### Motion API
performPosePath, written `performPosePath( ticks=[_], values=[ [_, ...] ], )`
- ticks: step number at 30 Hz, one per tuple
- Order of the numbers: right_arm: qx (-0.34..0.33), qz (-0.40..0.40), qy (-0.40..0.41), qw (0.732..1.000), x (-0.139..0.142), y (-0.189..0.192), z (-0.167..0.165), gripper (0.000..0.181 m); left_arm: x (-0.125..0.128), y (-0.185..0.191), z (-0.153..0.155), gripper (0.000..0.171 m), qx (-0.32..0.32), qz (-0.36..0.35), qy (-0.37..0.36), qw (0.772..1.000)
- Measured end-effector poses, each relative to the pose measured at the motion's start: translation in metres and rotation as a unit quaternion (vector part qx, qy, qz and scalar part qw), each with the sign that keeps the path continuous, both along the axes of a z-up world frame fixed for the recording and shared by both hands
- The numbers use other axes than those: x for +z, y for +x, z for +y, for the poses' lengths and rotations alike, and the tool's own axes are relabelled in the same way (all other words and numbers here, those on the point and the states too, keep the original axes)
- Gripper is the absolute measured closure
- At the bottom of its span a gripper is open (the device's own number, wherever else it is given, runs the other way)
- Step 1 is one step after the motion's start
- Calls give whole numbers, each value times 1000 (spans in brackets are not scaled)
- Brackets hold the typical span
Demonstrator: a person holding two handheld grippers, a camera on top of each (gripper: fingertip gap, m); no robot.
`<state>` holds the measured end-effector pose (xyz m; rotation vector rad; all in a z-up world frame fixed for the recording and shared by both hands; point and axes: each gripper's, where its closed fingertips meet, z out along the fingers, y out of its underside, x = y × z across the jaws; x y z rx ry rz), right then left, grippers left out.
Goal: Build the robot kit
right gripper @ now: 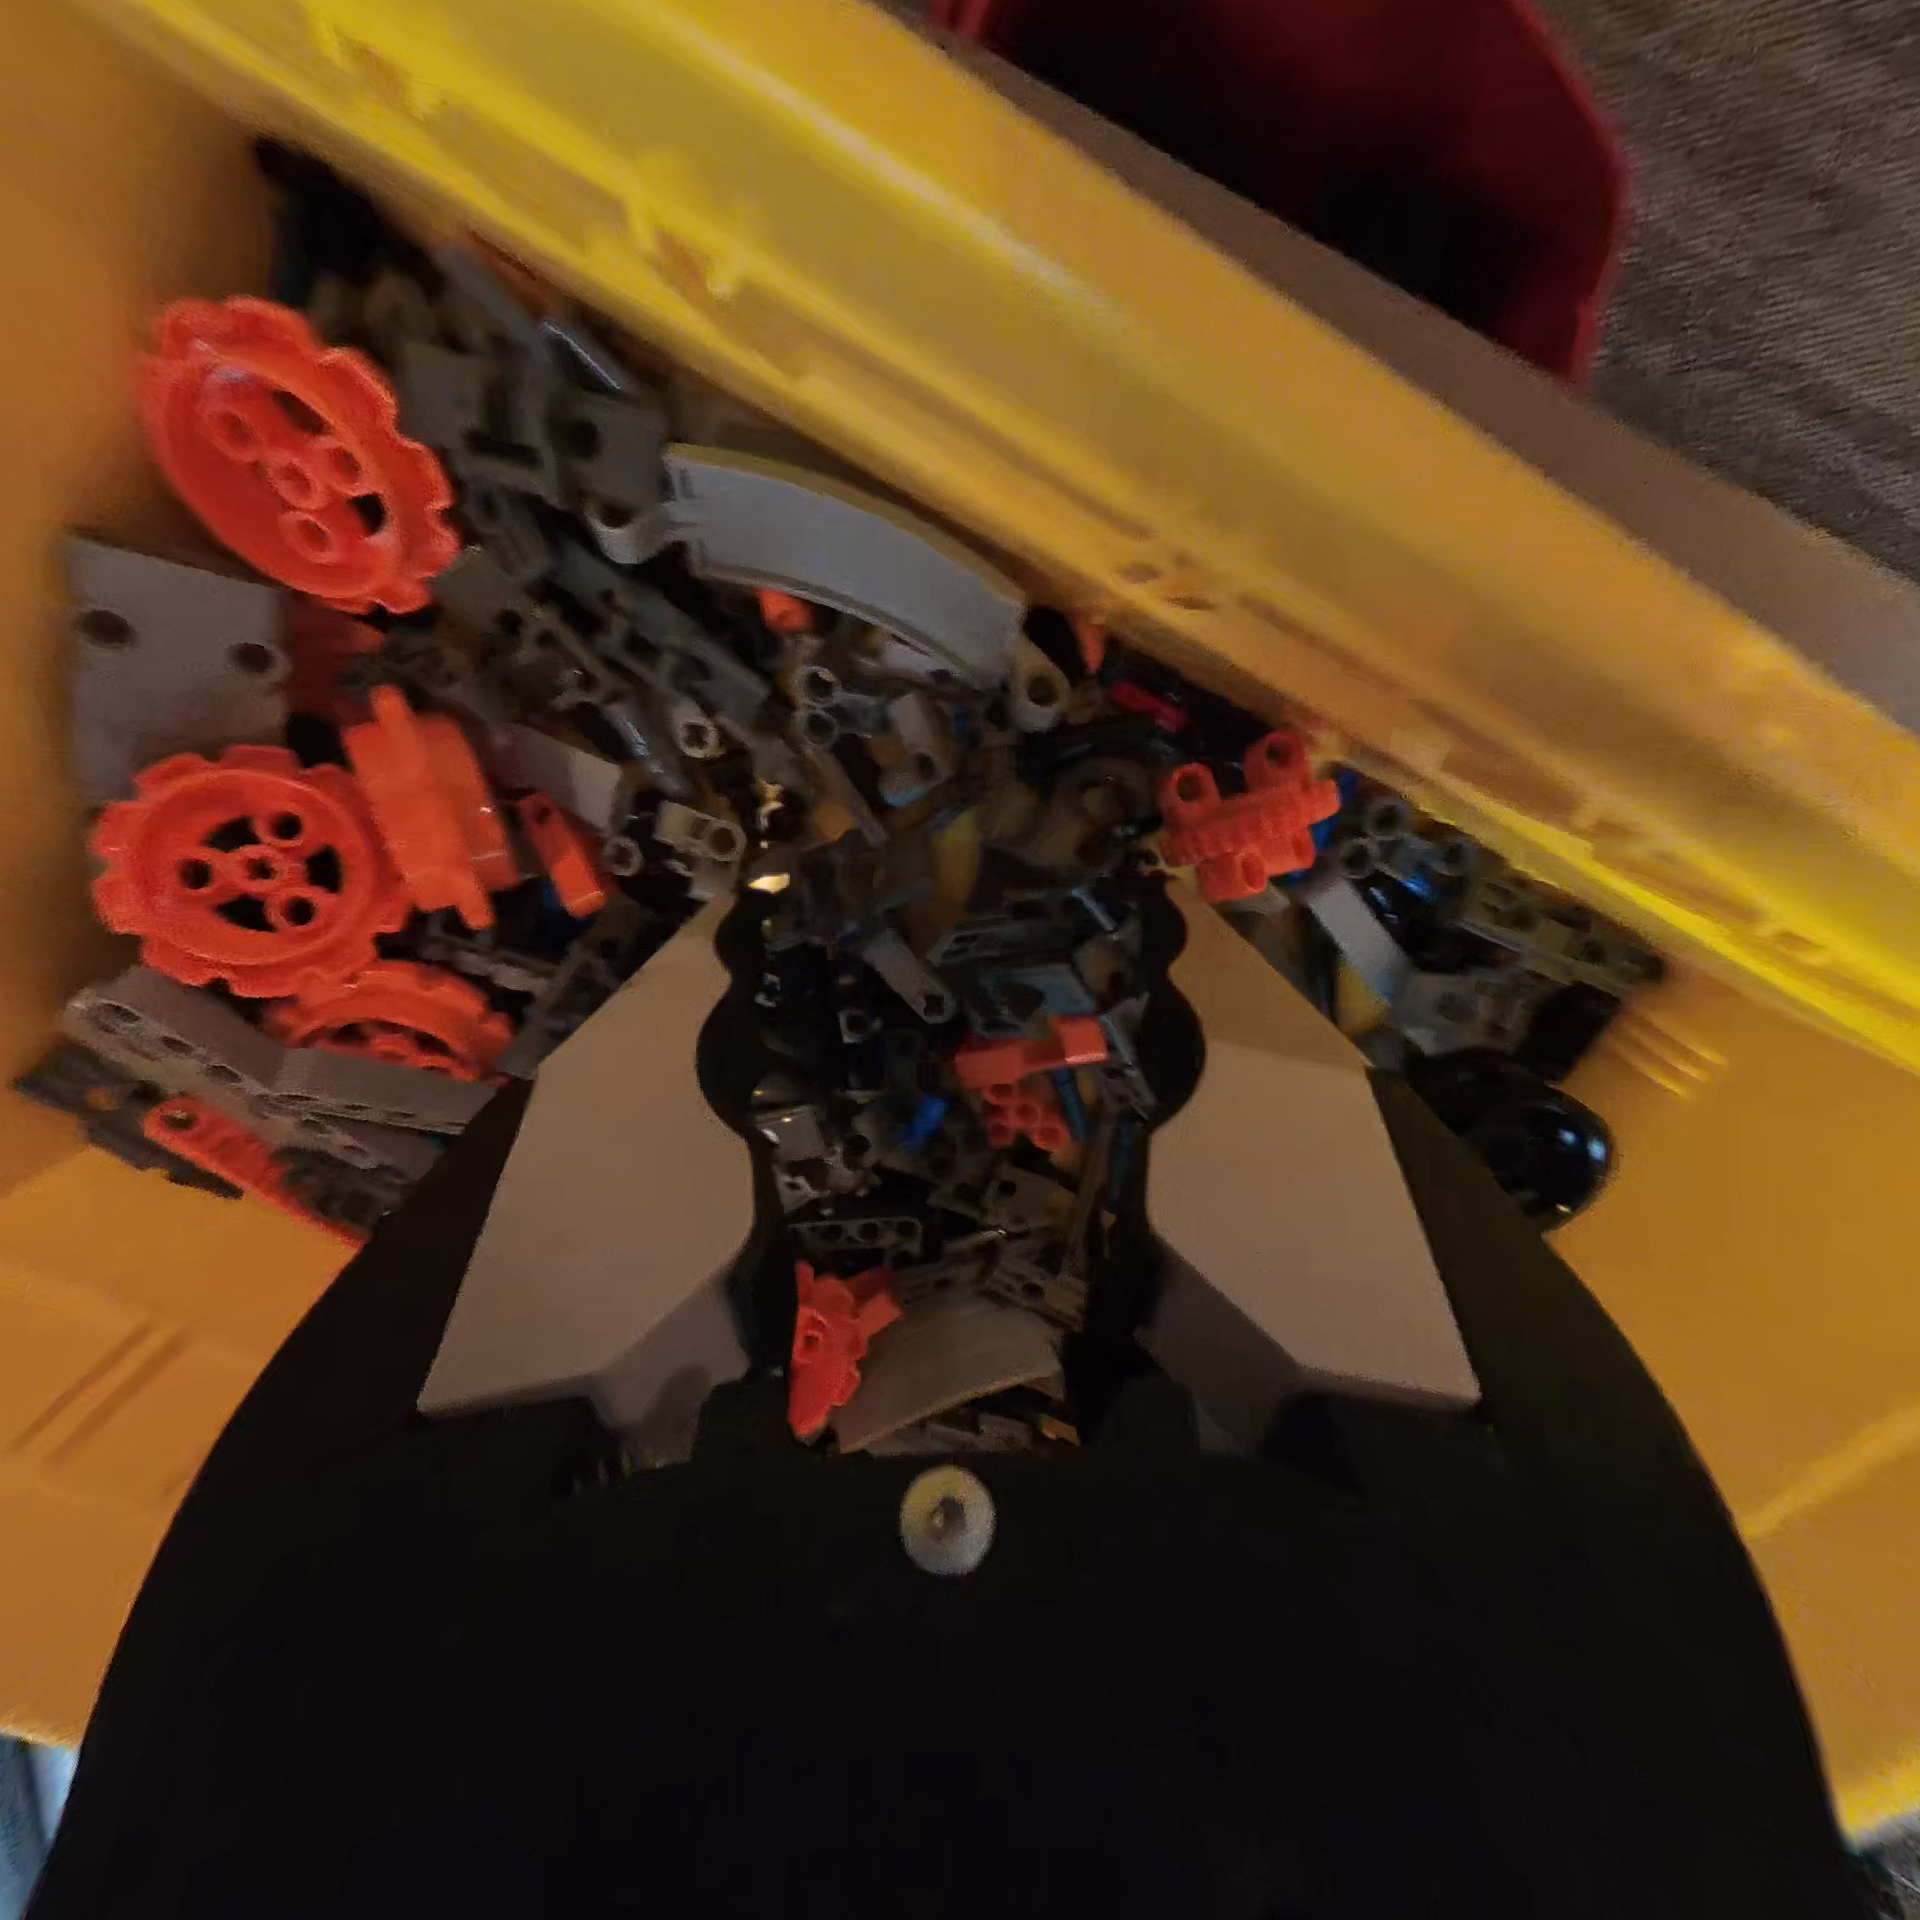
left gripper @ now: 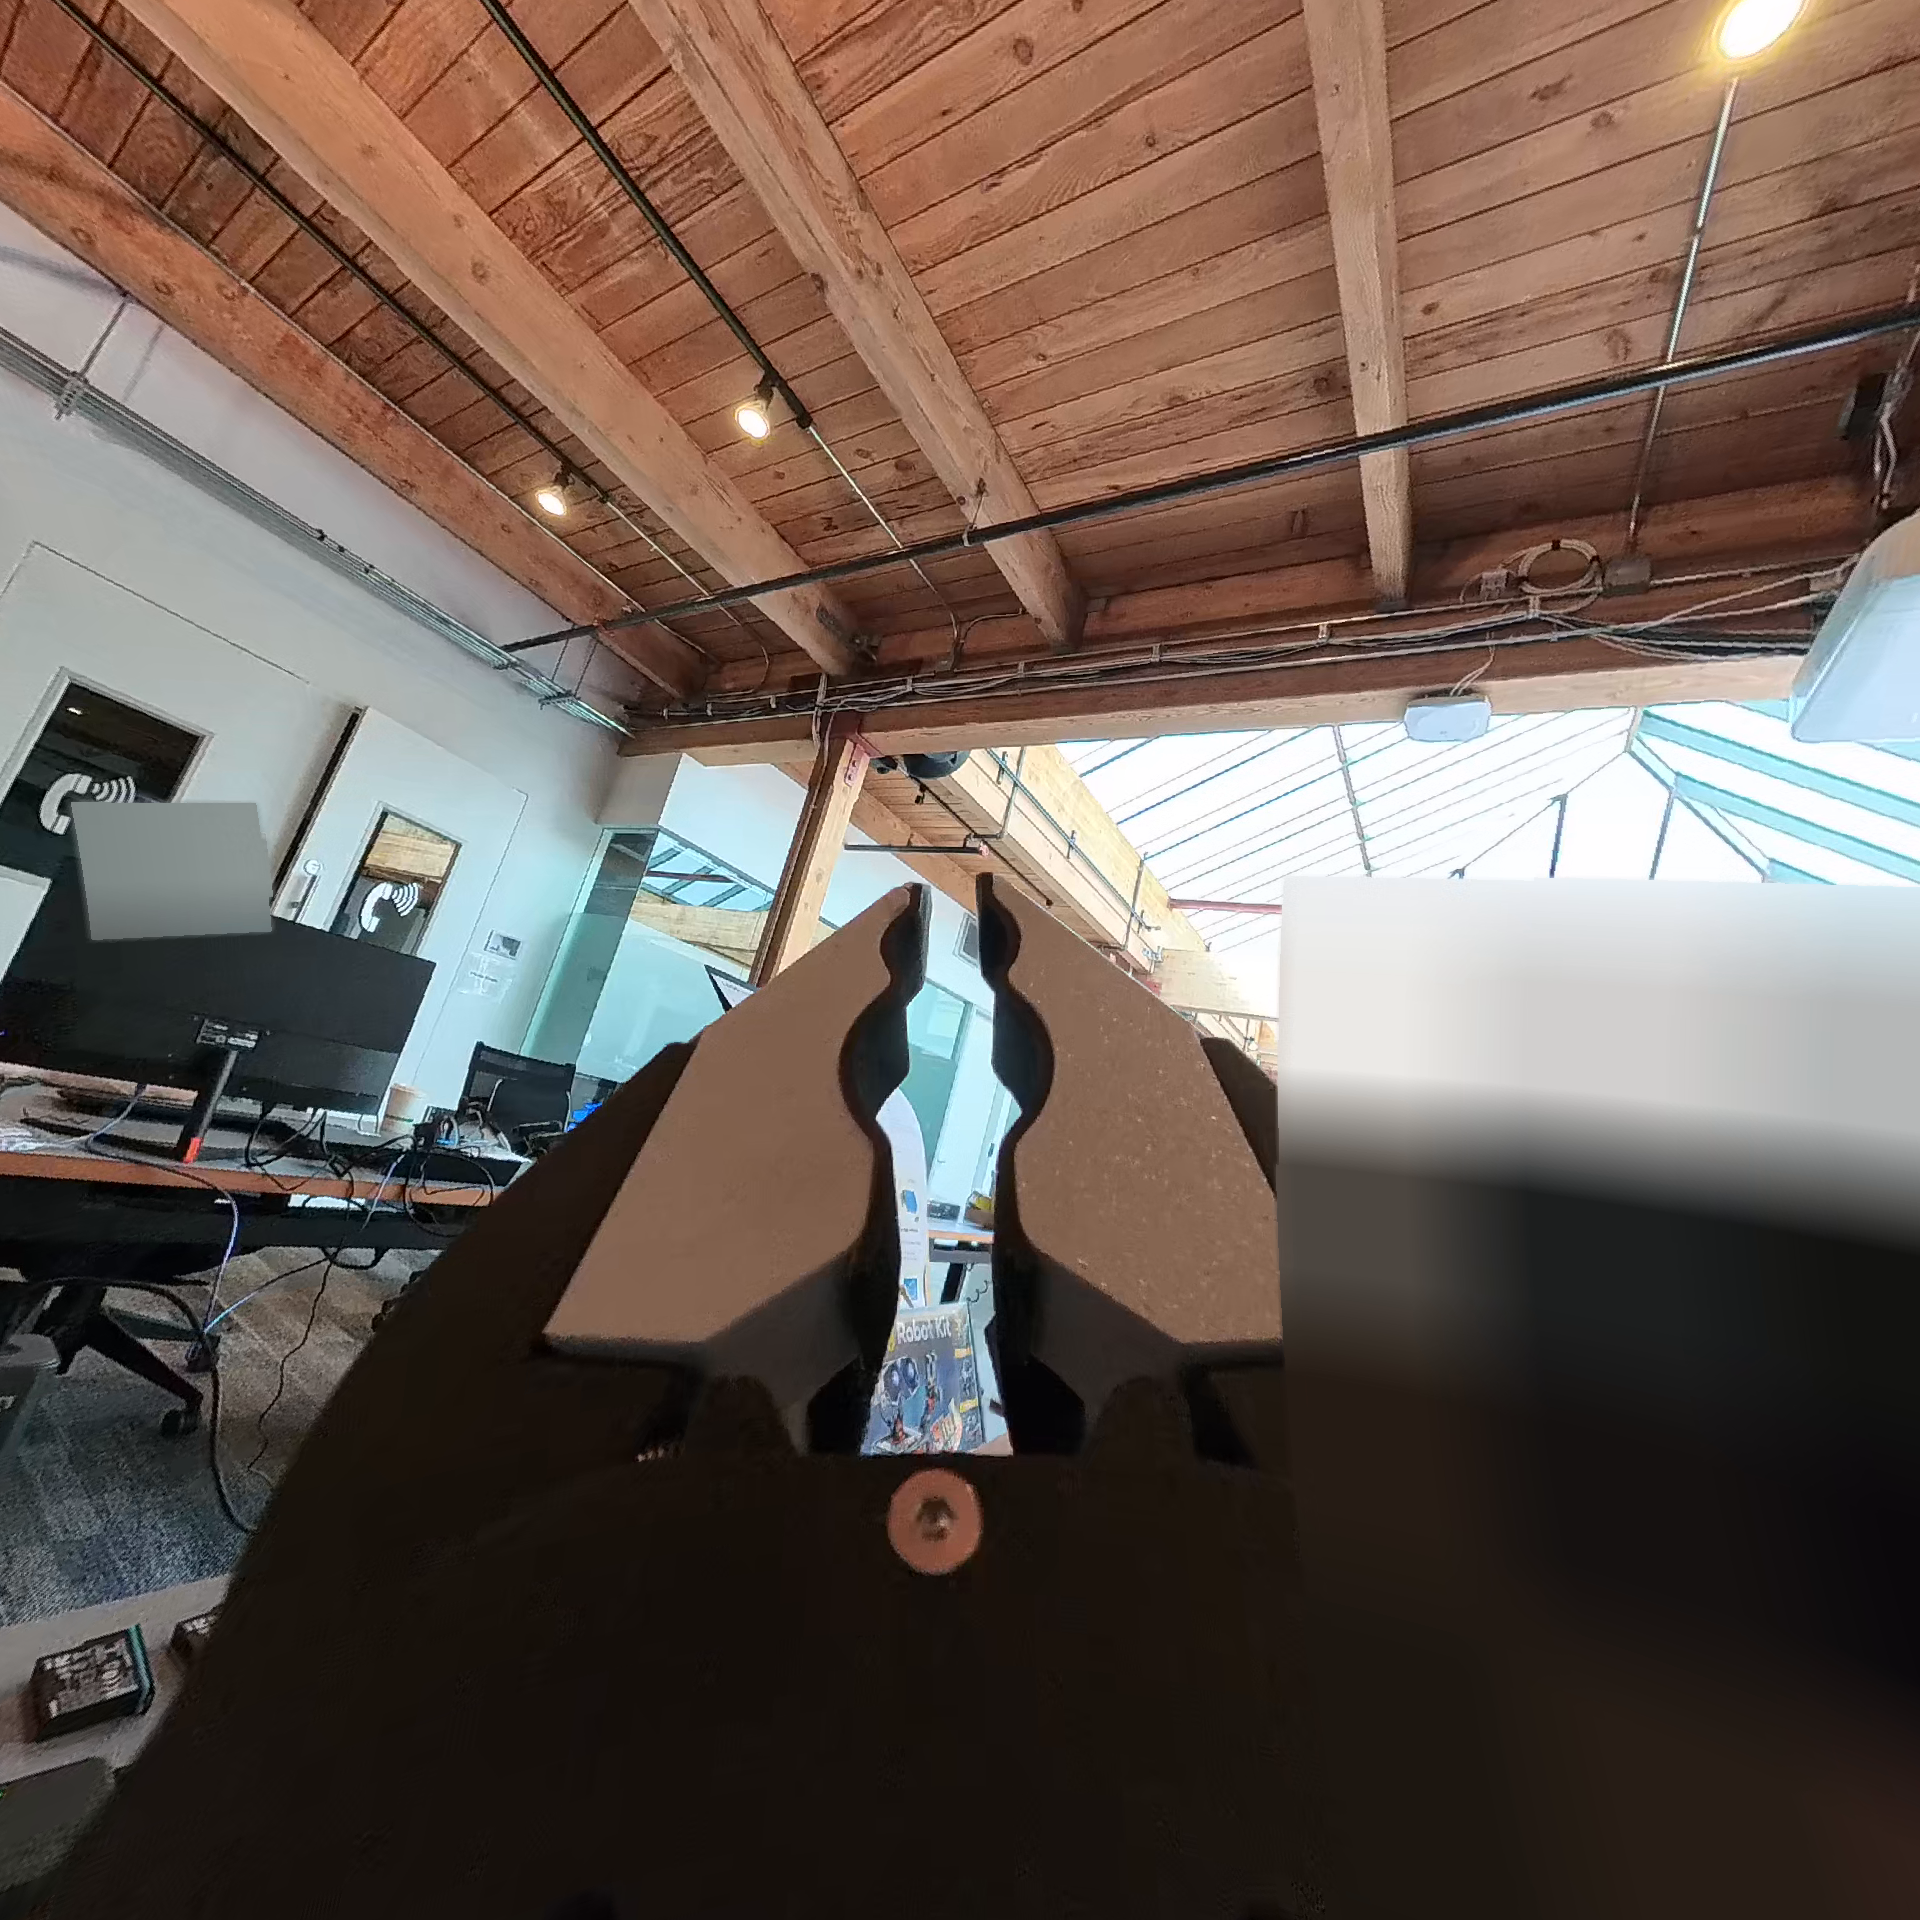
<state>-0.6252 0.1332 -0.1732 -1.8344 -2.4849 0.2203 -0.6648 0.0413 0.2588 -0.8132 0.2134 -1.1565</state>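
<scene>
Risk of snagging: right gripper (right gripper: pixel 951 925) hangs spread and empty over loose building parts (right gripper: pixel 914 997) in the yellow bin (right gripper: pixel 1039 343), view blurred so contact seems unclear, while left gripper (left gripper: pixel 954 904), nearly clenched on nothing, points at the ceiling (left gripper: pixel 935 260).

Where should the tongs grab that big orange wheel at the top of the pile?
Probably by its toothed rim. The orange wheel lies fairly flat on the grey pieces, near the yellow bin wall, so the open right tongs should come from above, pinching across the edge.
</scene>
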Motion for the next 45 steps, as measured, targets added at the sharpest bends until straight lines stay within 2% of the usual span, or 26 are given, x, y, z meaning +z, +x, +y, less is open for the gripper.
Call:
performPosePath(
  ticks=[2,4,5,9,11,18,25,28,31,36,38,42,43,45],
  values=[
    [7,-8,9,1000,-2,4,0,136,0,0,-1,165,1,0,1,1000],
    [27,-27,30,999,-5,11,2,140,0,0,-1,165,0,1,1,1000],
    [29,-33,34,998,-4,15,2,148,0,0,-1,165,-1,1,1,1000],
    [25,-47,35,998,1,27,3,157,0,-1,-2,165,-1,-2,2,1000],
    [27,-51,31,998,8,34,3,175,1,-2,-2,165,0,-2,3,1000],
    [1,-64,-3,998,25,63,-3,174,1,-3,-3,165,0,-3,3,1000],
    [24,-95,-61,993,32,96,-47,174,0,0,-2,165,-2,0,2,1000],
    [37,-79,-57,995,35,90,-51,166,0,1,-1,164,-2,1,2,1000],
    [12,-29,-51,998,42,63,-37,159,0,2,-1,165,-2,1,1,1000],
    [-39,151,-64,986,70,-12,-8,157,0,0,-2,165,-2,-1,2,1000],
    [2,193,-67,979,75,-31,-8,147,0,0,-2,165,-2,-1,3,1000],
    [164,180,0,970,51,-37,-8,135,0,1,-2,165,-3,-1,4,1000],
    [182,177,10,967,45,-39,-7,133,0,1,-2,165,-4,-1,4,1000],
    [190,155,-23,969,35,-37,-12,138,0,2,-2,165,-5,0,4,1000]
  ],
)
